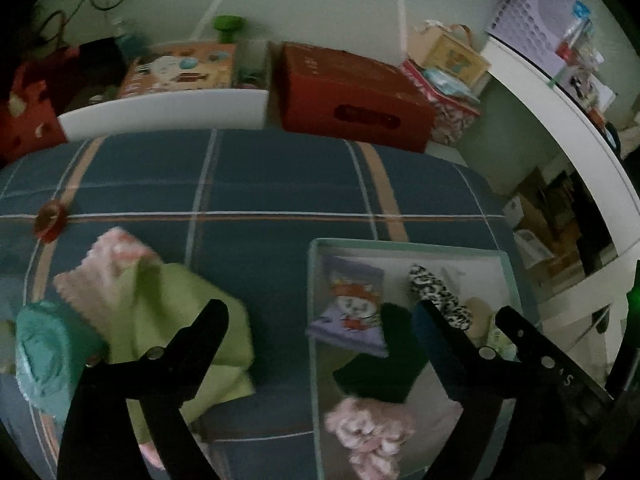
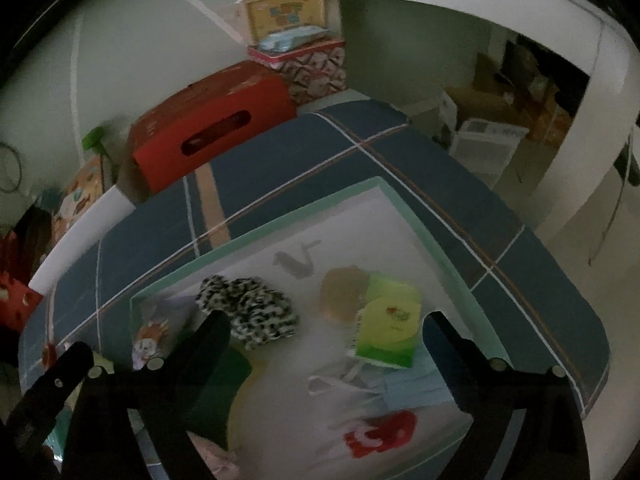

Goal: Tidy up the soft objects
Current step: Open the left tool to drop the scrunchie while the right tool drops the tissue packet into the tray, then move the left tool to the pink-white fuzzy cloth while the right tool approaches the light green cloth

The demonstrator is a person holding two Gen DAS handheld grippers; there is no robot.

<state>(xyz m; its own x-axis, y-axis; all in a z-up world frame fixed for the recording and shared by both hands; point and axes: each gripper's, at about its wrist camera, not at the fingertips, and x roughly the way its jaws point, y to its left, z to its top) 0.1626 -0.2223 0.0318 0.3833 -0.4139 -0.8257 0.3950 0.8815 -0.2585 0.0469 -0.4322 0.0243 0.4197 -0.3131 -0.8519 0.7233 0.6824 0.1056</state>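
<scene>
L gripper [image 1: 320, 320] jaws wide, nothing btwn them; hovers over plaid bed cover [image 1: 280, 184]; green cloth [image 1: 180, 312], pink fuzzy cloth [image 1: 104, 268] & teal cloth [image 1: 52, 352] piled lower left of frame; R gripper [image 2: 326, 326] wide, empty, above mint-rimmed tray [image 2: 280, 224] w/ leopard-print item [image 2: 252, 308], dark green cloth [image 2: 224, 384], red item [image 2: 380, 434] at frame's lower centre.

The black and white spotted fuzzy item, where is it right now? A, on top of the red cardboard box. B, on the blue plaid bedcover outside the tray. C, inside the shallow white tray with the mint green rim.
C: the black and white spotted fuzzy item lies on the white floor of the mint-rimmed tray, well within its rim.
</scene>
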